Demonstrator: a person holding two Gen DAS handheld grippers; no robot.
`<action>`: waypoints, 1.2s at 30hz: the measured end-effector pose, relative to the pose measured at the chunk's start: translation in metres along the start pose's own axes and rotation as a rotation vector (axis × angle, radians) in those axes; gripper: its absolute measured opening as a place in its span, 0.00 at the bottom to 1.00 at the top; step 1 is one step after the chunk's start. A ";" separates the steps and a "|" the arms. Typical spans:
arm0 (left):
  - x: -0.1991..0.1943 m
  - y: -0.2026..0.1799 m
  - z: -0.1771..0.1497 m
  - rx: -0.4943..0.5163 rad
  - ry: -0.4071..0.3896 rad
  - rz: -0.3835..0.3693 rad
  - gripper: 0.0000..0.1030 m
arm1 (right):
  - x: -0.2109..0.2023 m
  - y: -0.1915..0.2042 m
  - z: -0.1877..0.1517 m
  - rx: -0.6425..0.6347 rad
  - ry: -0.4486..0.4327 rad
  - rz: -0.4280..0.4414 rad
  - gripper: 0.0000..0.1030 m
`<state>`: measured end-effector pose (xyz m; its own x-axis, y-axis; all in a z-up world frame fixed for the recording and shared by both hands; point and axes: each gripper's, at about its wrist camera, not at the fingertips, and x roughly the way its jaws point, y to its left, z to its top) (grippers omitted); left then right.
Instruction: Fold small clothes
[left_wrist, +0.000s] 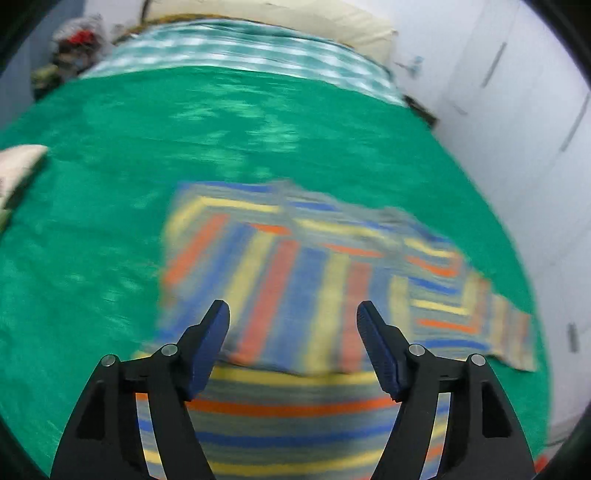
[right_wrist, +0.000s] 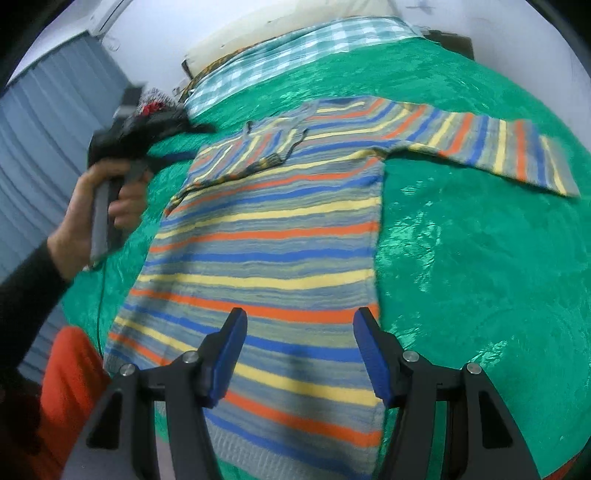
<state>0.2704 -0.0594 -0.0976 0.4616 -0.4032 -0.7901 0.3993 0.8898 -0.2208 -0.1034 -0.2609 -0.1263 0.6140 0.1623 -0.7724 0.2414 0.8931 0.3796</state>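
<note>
A small striped sweater (right_wrist: 269, 236) in blue, yellow, orange and grey lies flat on the green bedspread (right_wrist: 461, 258). Its left sleeve is folded in over the chest, and its right sleeve (right_wrist: 498, 147) stretches out to the right. In the left wrist view the sweater (left_wrist: 295, 266) is blurred; my left gripper (left_wrist: 293, 314) hovers above it, open, with nothing between its blue pads. My right gripper (right_wrist: 299, 321) stands open over the sweater's lower body, near the hem, with nothing held. A hand (right_wrist: 103, 206) holds the left gripper's handle at the sweater's left shoulder.
A green-and-white checked blanket (left_wrist: 236, 51) and a cream pillow (left_wrist: 295, 18) lie at the bed's far end. White wardrobe doors (left_wrist: 517, 110) stand on the right. A heap of clothes (left_wrist: 74, 48) sits at the far left corner. Grey curtains (right_wrist: 40, 129) hang left.
</note>
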 end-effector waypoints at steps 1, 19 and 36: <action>0.012 0.007 -0.003 0.019 0.025 0.055 0.61 | 0.001 -0.002 0.001 0.007 0.000 0.005 0.58; -0.066 0.013 -0.154 0.134 0.098 0.237 0.90 | -0.017 -0.007 0.007 -0.047 -0.012 -0.299 0.58; -0.115 0.061 -0.195 -0.011 0.023 0.225 0.91 | -0.056 0.063 -0.010 -0.149 -0.107 -0.582 0.77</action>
<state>0.0870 0.0828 -0.1318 0.5196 -0.1892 -0.8332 0.2792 0.9592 -0.0437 -0.1295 -0.2092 -0.0641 0.4865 -0.4059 -0.7736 0.4571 0.8729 -0.1705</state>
